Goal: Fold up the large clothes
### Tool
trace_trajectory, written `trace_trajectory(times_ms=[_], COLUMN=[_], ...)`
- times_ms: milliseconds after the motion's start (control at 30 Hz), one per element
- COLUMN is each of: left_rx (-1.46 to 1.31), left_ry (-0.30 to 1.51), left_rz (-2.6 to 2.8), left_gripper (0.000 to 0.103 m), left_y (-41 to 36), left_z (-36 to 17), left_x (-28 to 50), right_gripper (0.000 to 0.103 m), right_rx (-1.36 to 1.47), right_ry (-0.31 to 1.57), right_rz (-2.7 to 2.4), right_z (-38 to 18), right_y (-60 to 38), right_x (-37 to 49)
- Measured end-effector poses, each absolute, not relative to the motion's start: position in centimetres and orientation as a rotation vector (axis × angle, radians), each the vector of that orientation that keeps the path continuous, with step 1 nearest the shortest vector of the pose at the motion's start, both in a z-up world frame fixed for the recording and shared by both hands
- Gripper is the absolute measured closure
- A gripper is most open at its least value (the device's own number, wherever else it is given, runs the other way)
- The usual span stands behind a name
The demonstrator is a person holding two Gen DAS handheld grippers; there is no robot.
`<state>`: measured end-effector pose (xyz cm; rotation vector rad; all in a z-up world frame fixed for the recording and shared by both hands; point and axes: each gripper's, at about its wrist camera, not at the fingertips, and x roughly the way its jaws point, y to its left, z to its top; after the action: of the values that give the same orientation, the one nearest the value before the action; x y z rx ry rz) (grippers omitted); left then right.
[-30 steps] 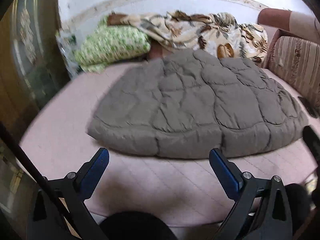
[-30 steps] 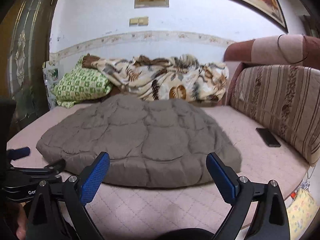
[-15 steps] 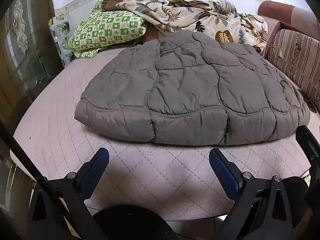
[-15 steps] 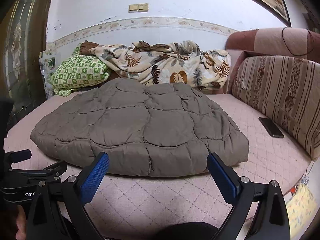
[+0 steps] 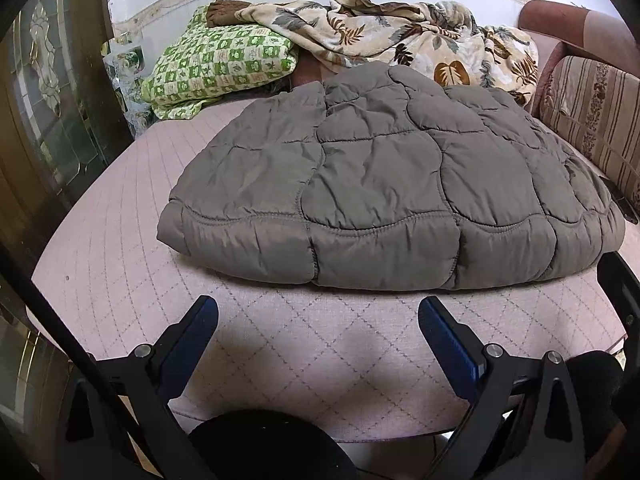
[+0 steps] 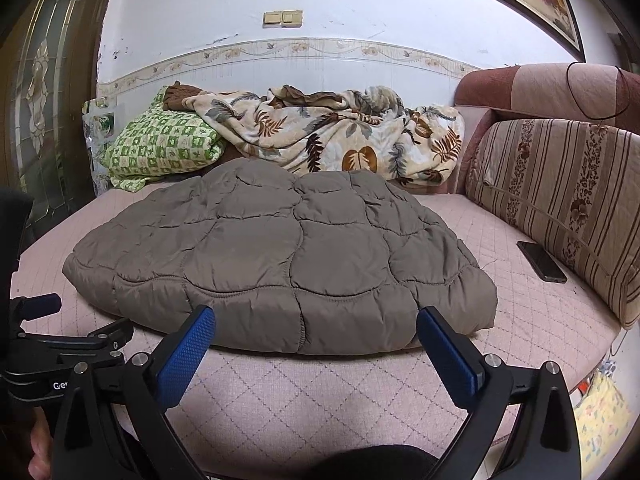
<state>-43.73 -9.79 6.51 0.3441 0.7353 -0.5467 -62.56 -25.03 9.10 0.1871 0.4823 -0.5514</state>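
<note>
Right wrist: right tongs spread, facing quilted coat.

Bare mattress lies open before the quilted jacket. Pillow and blanket crowd its far side; a phone, apparently, lies by the striped cushion.

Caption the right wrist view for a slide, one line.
Open right gripper poised before the near edge of a grey quilted coat spread on a pink sofa bed.
</note>
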Motion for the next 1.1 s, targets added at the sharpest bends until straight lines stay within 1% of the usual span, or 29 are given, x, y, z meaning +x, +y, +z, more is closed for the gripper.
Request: trace_trajectory(times_ms=[1100], left_rx=[0.342], left_ry=[0.737], left_rz=[-0.54], left_gripper=[0.003], left_y=[-9.69], left_z=[6.39], left_x=[-43.78], right_gripper=[0.001], right_rx=[0.19], right_ry=[0.49], right_rz=[-0.559], right_z=[8.97], right_y=[-25.35], right_x=[-62.8])
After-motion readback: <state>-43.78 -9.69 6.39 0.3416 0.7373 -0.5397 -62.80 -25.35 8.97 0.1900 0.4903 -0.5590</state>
